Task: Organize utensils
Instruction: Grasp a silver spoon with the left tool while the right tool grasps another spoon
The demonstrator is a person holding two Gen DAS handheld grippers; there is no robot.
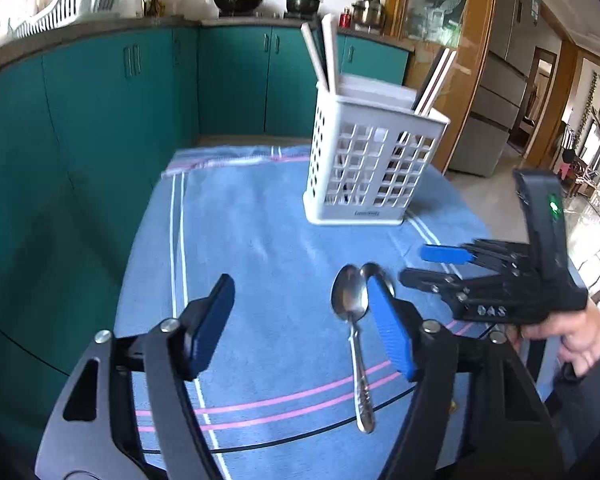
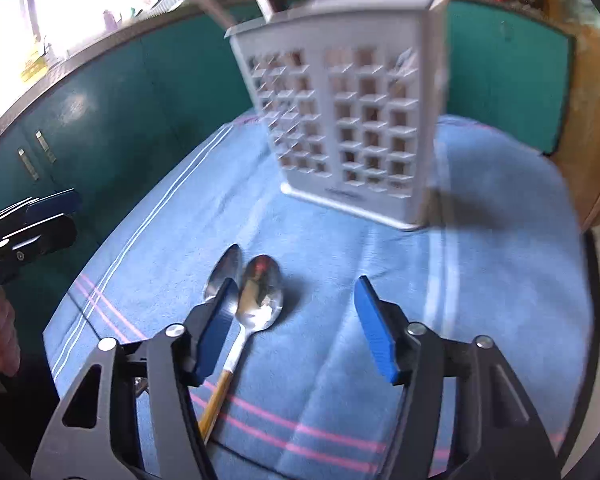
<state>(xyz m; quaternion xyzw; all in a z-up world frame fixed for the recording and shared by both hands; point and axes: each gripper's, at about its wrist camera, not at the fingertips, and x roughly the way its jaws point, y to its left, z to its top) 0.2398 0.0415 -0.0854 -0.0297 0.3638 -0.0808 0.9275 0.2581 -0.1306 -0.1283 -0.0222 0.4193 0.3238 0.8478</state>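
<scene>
Second spoon (image 1: pixel 374 274) (bowl half-hidden)

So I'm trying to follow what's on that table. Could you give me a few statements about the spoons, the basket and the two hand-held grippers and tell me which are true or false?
1. Two spoons lie side by side on the blue cloth. True: the all-metal spoon and the wooden-handled spoon.
2. The white basket has tipped over. False: it stands upright on the cloth.
3. The basket is empty. False: long white utensils stick out of its top.
4. The left hand-held gripper clamps a spoon. False: its jaws are apart and nothing is pinched.
5. The right hand-held gripper holds nothing. True.
</scene>
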